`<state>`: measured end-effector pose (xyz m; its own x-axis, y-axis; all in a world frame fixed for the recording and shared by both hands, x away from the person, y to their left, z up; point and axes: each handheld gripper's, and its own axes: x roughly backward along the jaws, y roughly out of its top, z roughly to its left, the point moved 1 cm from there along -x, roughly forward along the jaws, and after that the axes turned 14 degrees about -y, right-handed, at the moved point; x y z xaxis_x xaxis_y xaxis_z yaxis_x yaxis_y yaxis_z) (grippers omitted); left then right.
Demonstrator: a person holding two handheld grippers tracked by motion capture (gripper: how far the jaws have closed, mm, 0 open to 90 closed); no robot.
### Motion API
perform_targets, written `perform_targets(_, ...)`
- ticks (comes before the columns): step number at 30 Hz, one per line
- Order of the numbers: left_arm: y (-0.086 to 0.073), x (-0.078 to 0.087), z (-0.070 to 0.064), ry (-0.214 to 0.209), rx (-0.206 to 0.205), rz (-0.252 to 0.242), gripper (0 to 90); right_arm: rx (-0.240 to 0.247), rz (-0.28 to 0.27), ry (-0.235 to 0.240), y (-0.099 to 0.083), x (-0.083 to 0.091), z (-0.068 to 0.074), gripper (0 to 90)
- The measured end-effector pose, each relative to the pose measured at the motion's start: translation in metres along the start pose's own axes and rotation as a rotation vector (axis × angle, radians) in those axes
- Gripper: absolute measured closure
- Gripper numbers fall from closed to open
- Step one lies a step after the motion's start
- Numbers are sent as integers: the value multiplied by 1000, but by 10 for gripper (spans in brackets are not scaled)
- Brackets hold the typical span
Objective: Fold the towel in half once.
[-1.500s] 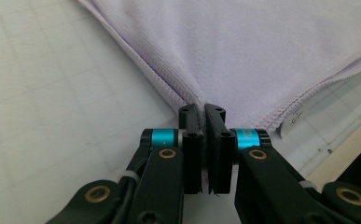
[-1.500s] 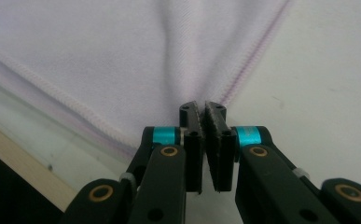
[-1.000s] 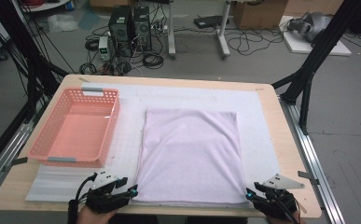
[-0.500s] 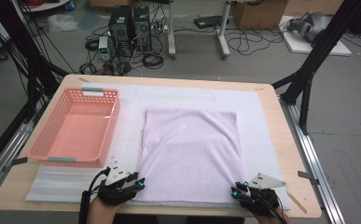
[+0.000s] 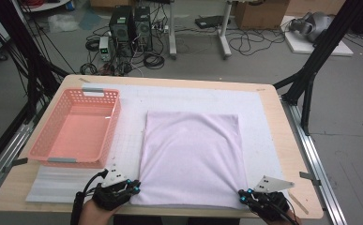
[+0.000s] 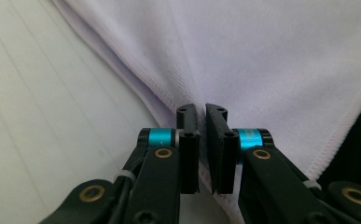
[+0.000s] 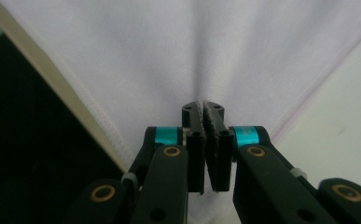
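Note:
A pale lilac towel [image 5: 192, 157] lies folded flat on the white mat [image 5: 263, 136] in the middle of the table. My left gripper [image 5: 131, 189] is at the towel's near left corner, shut on the towel [image 6: 243, 56] with its hem pinched between the jaws of the left gripper [image 6: 201, 109]. At the near right corner my right gripper [image 5: 243, 195] is shut on the towel [image 7: 192, 46] too; the cloth puckers up into the jaws of the right gripper [image 7: 203, 106].
A pink plastic basket [image 5: 48, 150], with nothing in it, stands on the left of the table. The wooden table's near edge [image 5: 52, 208] runs just under both hands. Black frame legs, computers and cables are on the floor beyond.
Both grippers have come in from the table's near edge to the towel's near corners and closed on the cloth. The towel itself lies as before.

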<state>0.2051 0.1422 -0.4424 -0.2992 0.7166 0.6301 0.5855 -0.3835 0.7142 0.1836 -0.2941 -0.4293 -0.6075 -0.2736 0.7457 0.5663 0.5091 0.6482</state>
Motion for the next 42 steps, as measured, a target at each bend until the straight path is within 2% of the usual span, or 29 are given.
perform_targets(2, 0, 0, 2, 8, 0, 5, 758, 13, 27, 1, -2, -5, 0, 843)
perform_targets(3, 2, 1, 2, 23, 0, 2, 688, 13, 27, 1, -1, -7, -1, 812)
perform_targets(4, 7, 3, 3, 31, -6, -26, 631, 4, 22, -1, 0, -7, -3, 757)
perform_targets(7, 18, 3, 7, 35, -27, -92, 590, -42, -49, -5, 8, -8, -14, 652)
perform_targets(9, 26, -1, 11, 34, -37, -143, 553, -67, -89, -29, 14, -9, -21, 588)
perform_targets(12, 40, -7, 20, 49, -53, -204, 522, -117, -142, -69, 23, -15, -34, 555)
perform_targets(13, 47, -11, 25, 66, -56, -224, 520, -128, -154, -74, 25, -17, -37, 546)
perform_targets(15, 59, -17, 34, 85, -44, -246, 511, -150, -176, -103, 31, -25, -48, 546)
perform_targets(18, 77, -26, 48, 102, -12, -271, 500, -201, -181, -131, 41, -35, -65, 518)
perform_targets(22, 104, -38, 69, 132, 18, -306, 484, -238, -184, -141, 56, -52, -91, 513)
perform_targets(25, 122, -44, 86, 152, 29, -333, 480, -236, -172, -137, 67, -66, -106, 514)
perform_targets(27, 129, -49, 96, 164, 14, -343, 478, -231, -160, -134, 73, -74, -113, 514)
perform_targets(30, 139, -59, 110, 172, -14, -317, 456, -218, -156, -136, 81, -80, -120, 515)
perform_targets(35, 153, -72, 132, 202, 47, -330, 460, -212, -159, -128, 89, -86, -124, 517)
perform_targets(38, 159, -79, 146, 223, 85, -316, 434, -209, -159, -128, 90, -88, -126, 510)
perform_targets(39, 161, -80, 150, 243, 92, -311, 420, -209, -162, -127, 90, -89, -127, 504)
perform_targets(41, 165, -83, 158, 235, 110, -305, 394, -217, -164, -126, 90, -90, -128, 497)
perform_targets(42, 167, -84, 161, 249, 113, -294, 390, -221, -168, -126, 90, -90, -129, 491)
